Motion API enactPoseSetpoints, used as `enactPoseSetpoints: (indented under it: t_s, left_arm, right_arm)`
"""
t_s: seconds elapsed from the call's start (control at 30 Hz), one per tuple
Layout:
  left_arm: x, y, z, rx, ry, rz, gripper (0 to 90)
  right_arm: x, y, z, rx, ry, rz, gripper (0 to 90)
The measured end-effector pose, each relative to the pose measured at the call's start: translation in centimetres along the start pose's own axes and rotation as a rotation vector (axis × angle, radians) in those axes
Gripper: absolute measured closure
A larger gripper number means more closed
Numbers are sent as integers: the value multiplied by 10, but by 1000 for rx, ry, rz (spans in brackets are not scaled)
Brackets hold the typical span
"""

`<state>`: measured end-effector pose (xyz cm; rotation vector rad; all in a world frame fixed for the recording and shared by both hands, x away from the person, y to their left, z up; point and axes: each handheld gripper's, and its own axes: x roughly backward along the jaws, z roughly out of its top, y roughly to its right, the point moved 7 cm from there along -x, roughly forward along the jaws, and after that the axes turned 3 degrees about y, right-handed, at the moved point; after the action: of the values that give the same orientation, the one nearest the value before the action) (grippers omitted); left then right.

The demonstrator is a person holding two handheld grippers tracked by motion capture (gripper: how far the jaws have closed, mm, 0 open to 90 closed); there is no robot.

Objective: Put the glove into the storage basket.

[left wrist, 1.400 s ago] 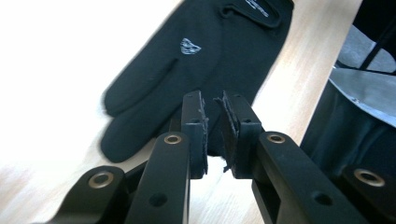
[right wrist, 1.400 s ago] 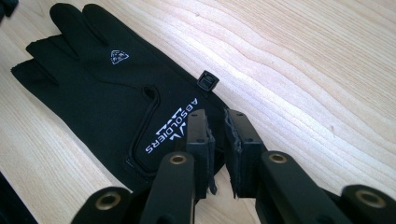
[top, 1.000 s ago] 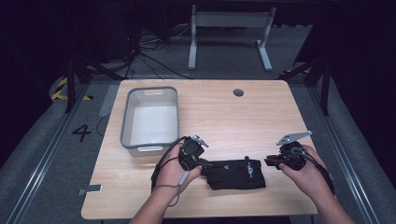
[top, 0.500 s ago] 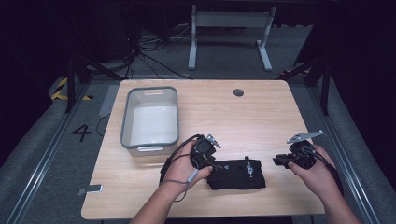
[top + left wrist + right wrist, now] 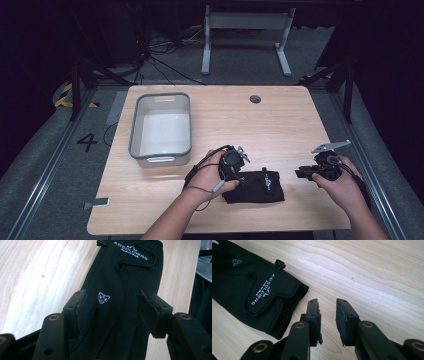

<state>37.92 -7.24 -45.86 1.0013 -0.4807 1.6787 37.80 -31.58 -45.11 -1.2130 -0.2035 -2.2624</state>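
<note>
Left gripper poised over the black glove, right gripper waiting off its cuff end.

The black glove (image 5: 255,186) lies flat on the table (image 5: 280,125) near its front edge, long axis running 9 to 3 o'clock in the high view. The left gripper (image 5: 112,312) sits over its finger end; its jaws have just been opening and now stand wide, straddling the fabric without pinching it. The right gripper (image 5: 305,173) stands apart at the glove's 3 o'clock, jaws narrowly parted and likewise just opening, nothing between them. The grey bin (image 5: 161,125) waits at 10 o'clock. The left hand is nearer.
</note>
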Motion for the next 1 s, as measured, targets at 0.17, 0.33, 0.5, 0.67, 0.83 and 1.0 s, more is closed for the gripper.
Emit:
enactPoseSetpoints:
  t_s: [0.17, 0.33, 0.5, 0.67, 0.83, 1.0]
  left_arm:
    - [-12, 4, 4, 1, -3, 2, 393]
    - [-25, 10, 6, -5, 4, -24, 388]
    - [-38, 10, 6, -10, 12, -26, 364]
    - [-50, 10, 5, -55, -11, -9, 337]
    - [-56, 11, 2, -76, -10, 3, 323]
    - [-57, 11, 0, -91, 2, 13, 322]
  right_arm:
    - [1, -2, 1, -8, 3, 10, 719]
    - [0, -3, 1, -11, 3, 22, 706]
    - [-1, -7, 1, -24, -3, 33, 700]
    - [-1, -8, 1, -16, 6, 41, 695]
    - [1, -8, 1, -19, 10, 43, 689]
    - [1, -9, 1, -19, 11, 48, 686]
